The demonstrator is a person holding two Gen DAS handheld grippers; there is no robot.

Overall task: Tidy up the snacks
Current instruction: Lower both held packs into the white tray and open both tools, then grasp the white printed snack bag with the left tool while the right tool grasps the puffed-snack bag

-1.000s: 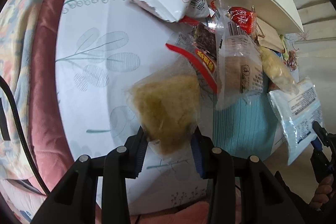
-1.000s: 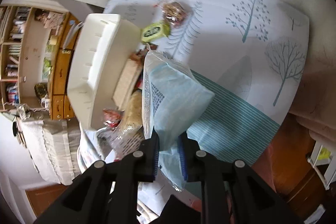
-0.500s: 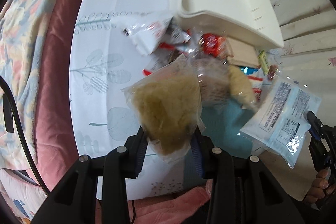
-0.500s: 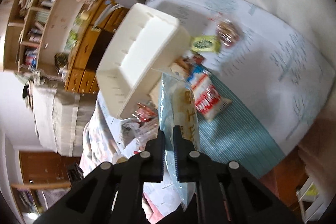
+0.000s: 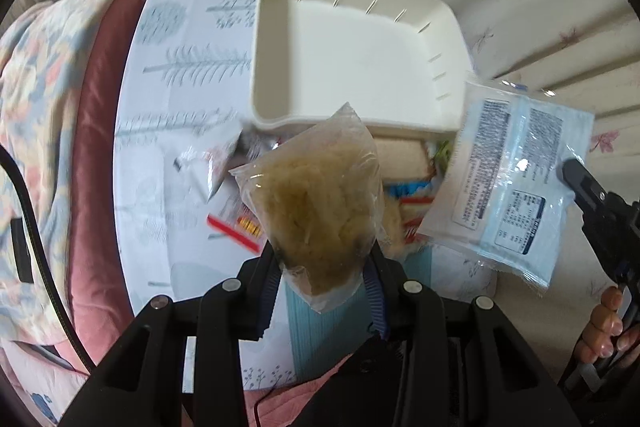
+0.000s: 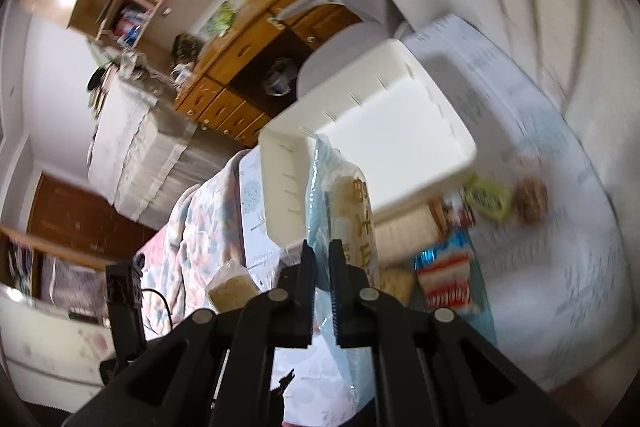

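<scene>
Your left gripper [image 5: 324, 279] is clamped on the lower end of a clear bag [image 5: 316, 203] of pale yellow shreds, so most of the bag stands free above the jaws. Your right gripper [image 6: 323, 291] is pinched tight on the edge of a light-blue packet [image 6: 340, 211], which hangs as a loose sheet from that one hold. Both snacks are lifted off the table and sit just short of the white bin [image 5: 360, 59], whose inside looks bare.

To do this step well, carry each snack fully past the near rim before you let go; released where they are now, they would likely drop back onto the pile at the bin's foot. Drop one at a time, to opposite sides, so they lie flat rather than stacked. Lower the blue packet in gently, since a floppy sheet can catch on the rim.

Both grippers point forward and down toward the bin, left a little nearer the table [image 5: 180, 107], right higher and tilted, with your right hand [image 5: 608, 327] visible under its handle. More snacks [image 6: 444, 279] wait on the table beside the bin.
</scene>
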